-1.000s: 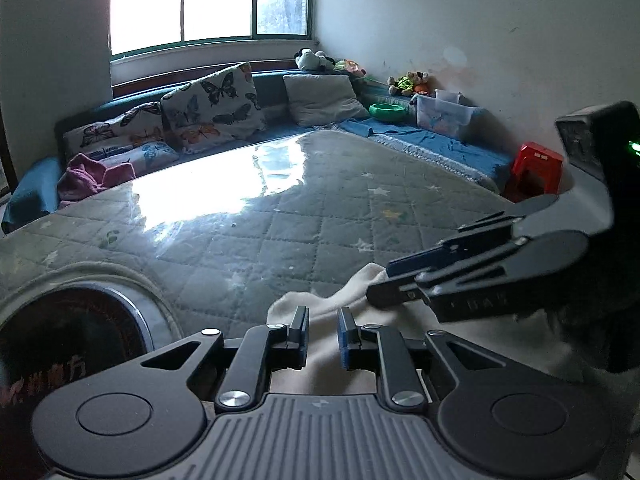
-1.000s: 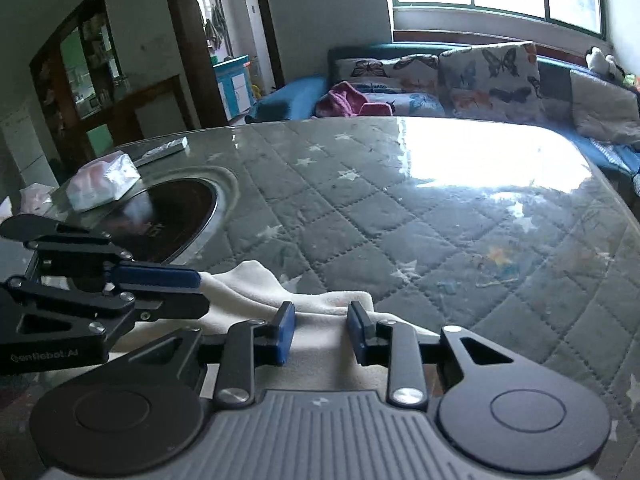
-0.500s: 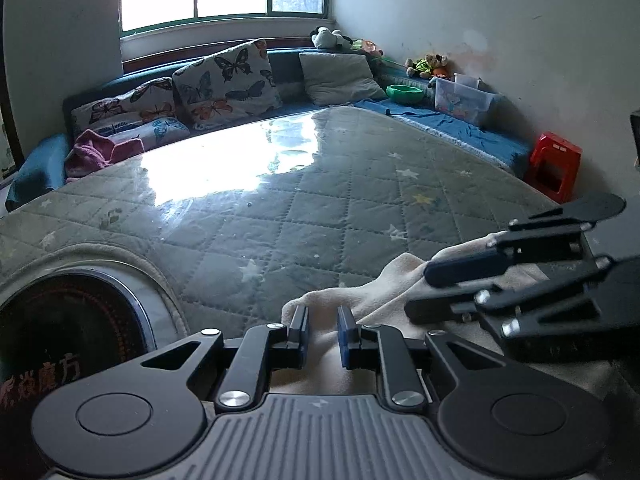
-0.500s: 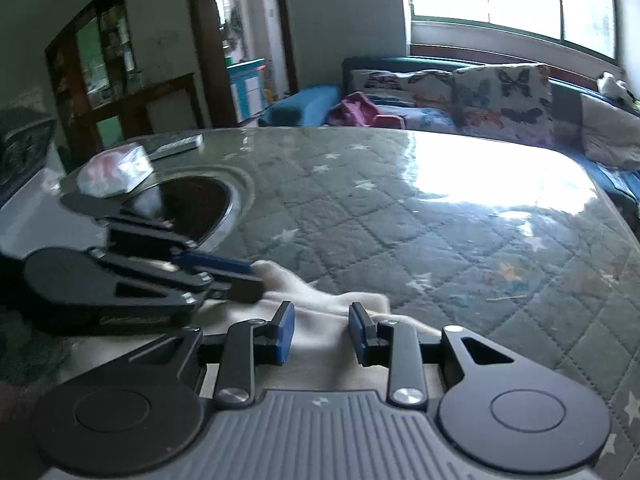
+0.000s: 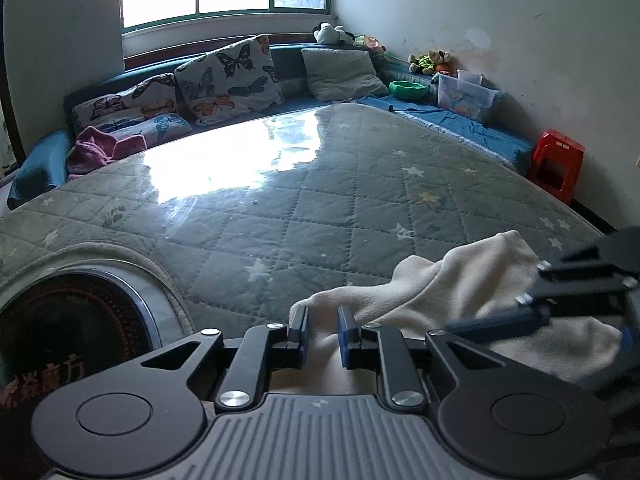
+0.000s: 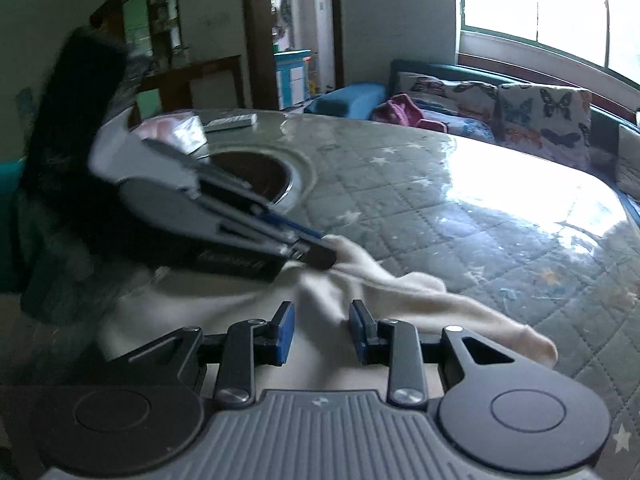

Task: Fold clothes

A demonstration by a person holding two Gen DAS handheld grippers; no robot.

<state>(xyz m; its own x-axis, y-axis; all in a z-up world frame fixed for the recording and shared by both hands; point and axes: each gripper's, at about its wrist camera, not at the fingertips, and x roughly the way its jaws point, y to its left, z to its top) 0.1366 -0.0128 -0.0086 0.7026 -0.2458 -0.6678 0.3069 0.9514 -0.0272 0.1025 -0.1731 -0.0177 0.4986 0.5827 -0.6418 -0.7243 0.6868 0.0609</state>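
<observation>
A cream garment (image 5: 460, 292) lies bunched at the near edge of the quilted surface (image 5: 320, 208), and both grippers work on it from the near side.

In the left wrist view, the left gripper (image 5: 322, 334) has its blue-padded fingers (image 5: 303, 330) drawn close together with a ridge of the cream cloth running up between them; the gap is narrow and the fabric fills it, so the pads appear to pinch the cloth. Off to the right in the same view, the right gripper (image 5: 500, 322) comes in from the side, its fingers reaching into the folds of the garment, but from here I cannot tell whether they are clamped on it.

The right wrist view settles more. The right gripper (image 6: 322, 334) stands a little wider than the left one, and a raised fold of the garment (image 6: 400, 300) rises between its fingers (image 6: 285, 334); the cloth sits in the middle of the gap and whether both pads touch it I cannot tell. This view also shows the left gripper (image 6: 316, 250) from the side, blurred, with its tips closed on a pulled-up corner of the cloth.

Only the right wrist view shows a sock-like end of the garment trailing right across the quilt. Only the left wrist view shows the red stool (image 5: 556, 164).
</observation>
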